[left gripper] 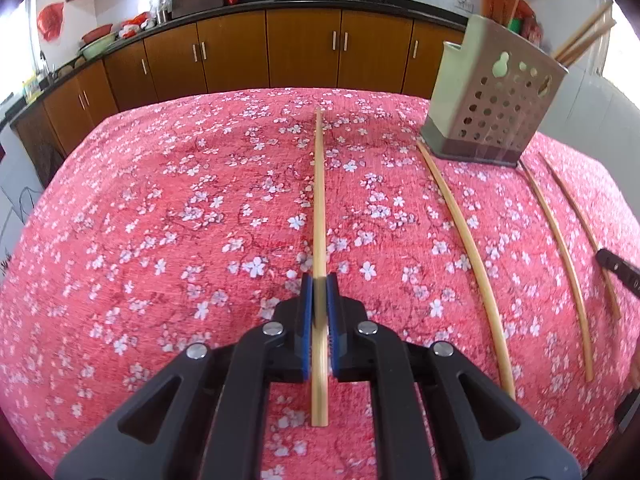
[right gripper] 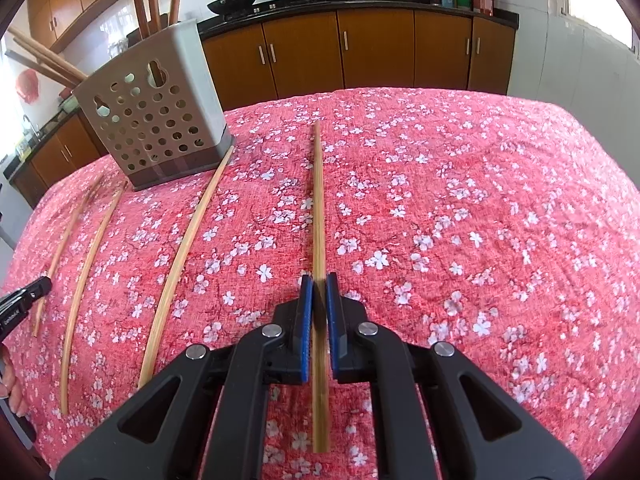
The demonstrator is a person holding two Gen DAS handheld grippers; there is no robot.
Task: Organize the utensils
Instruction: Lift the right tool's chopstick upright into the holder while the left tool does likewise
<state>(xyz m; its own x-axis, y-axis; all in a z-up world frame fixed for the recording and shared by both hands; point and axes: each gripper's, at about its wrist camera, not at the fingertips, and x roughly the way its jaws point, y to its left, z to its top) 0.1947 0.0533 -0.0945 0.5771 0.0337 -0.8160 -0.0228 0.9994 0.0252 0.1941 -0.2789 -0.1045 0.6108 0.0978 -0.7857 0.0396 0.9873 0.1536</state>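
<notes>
My left gripper (left gripper: 319, 280) is shut on a pale bamboo chopstick (left gripper: 319, 200) that runs straight ahead over the red floral tablecloth (left gripper: 160, 240). My right gripper (right gripper: 319, 280) is shut on another chopstick (right gripper: 318, 200) the same way. Two loose chopsticks (left gripper: 468, 248) (left gripper: 560, 264) lie on the cloth between the grippers. They show in the right wrist view as chopstick (right gripper: 184, 256) and chopstick (right gripper: 88, 272). A grey perforated utensil holder (left gripper: 492, 108) (right gripper: 160, 120) stands at the far side between both grippers, with several wooden sticks in it.
The right gripper's tip (left gripper: 618, 270) shows at the left view's right edge, and the left gripper's tip (right gripper: 30, 294) at the right view's left edge. A person's fingers (right gripper: 10, 392) are at the lower left. Kitchen cabinets (left gripper: 304, 48) stand beyond the table.
</notes>
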